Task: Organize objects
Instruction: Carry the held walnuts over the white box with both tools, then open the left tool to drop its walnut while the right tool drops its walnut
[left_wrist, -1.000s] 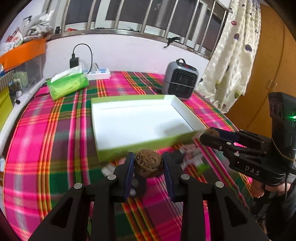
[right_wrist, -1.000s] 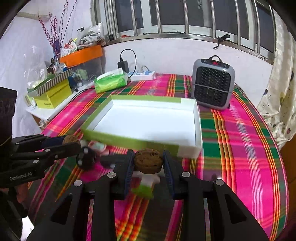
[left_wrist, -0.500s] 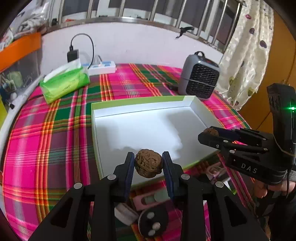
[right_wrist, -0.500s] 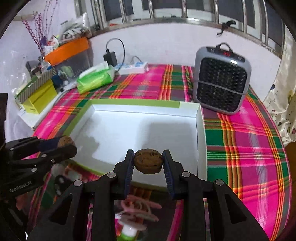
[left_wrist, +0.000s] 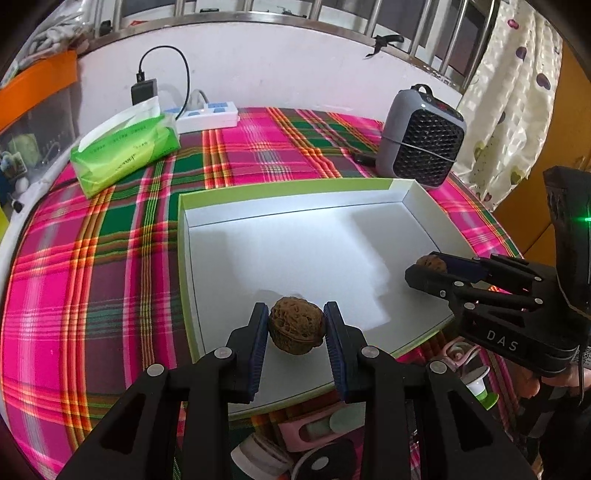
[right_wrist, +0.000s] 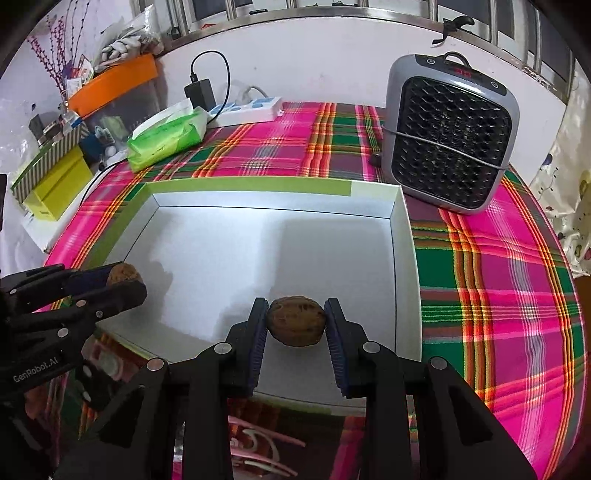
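A brown wrinkled walnut (left_wrist: 294, 325) sits pinched between the blue pads of my left gripper (left_wrist: 295, 326), held over the near part of the white box with green sides (left_wrist: 284, 192). My right gripper (right_wrist: 296, 325) is shut on a second walnut (right_wrist: 296, 325) above the box's near right part (right_wrist: 402, 258). Each gripper shows in the other's view: the right one (left_wrist: 430, 267) at the box's right side, the left one (right_wrist: 123, 277) at its left edge. The box floor is bare white.
A grey fan heater (right_wrist: 448, 136) stands behind the box's right corner. A green tissue pack (left_wrist: 123, 153) and a white power strip (left_wrist: 207, 116) lie at the back left. Small pink, white and black items (left_wrist: 314, 432) lie on the plaid cloth (left_wrist: 92, 277) before the box.
Both grippers have moved forward with their walnuts, from over the clutter in front of the box to above its white floor. The grips have not changed.
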